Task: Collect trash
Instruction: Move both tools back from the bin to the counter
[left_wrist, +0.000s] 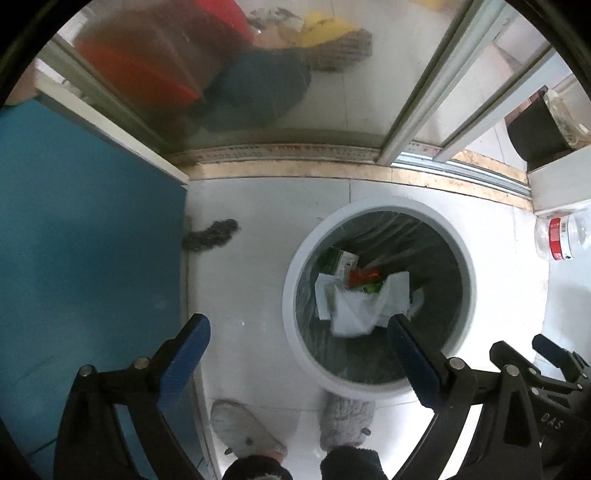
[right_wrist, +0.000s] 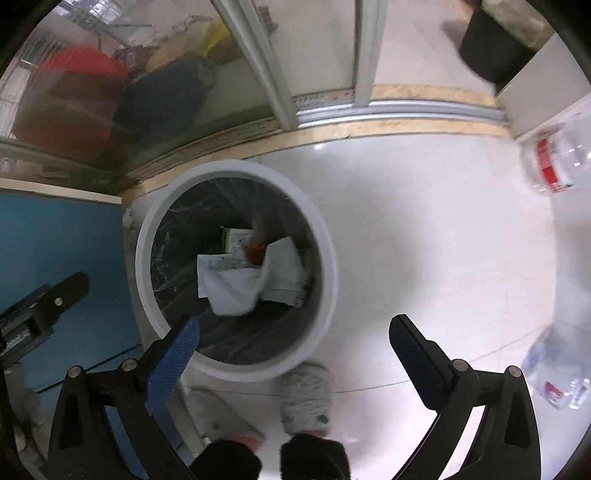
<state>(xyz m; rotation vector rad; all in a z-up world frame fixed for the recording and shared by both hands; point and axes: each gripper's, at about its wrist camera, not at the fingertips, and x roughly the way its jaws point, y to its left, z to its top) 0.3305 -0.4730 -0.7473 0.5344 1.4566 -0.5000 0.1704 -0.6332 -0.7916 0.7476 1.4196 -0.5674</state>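
While both grippers hang with jaws apart and empty over the trash bin (right_wrist: 236, 273), a red-labelled plastic bottle (right_wrist: 557, 158) lies at two o'clock, nearer the right gripper (right_wrist: 295, 341), left gripper (left_wrist: 297, 338) farther.

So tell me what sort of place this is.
Probably a home, at a sliding glass door onto a storage balcony: pale tiled floor, a lined white trash bin, slippered feet, and clutter stacked behind the glass.
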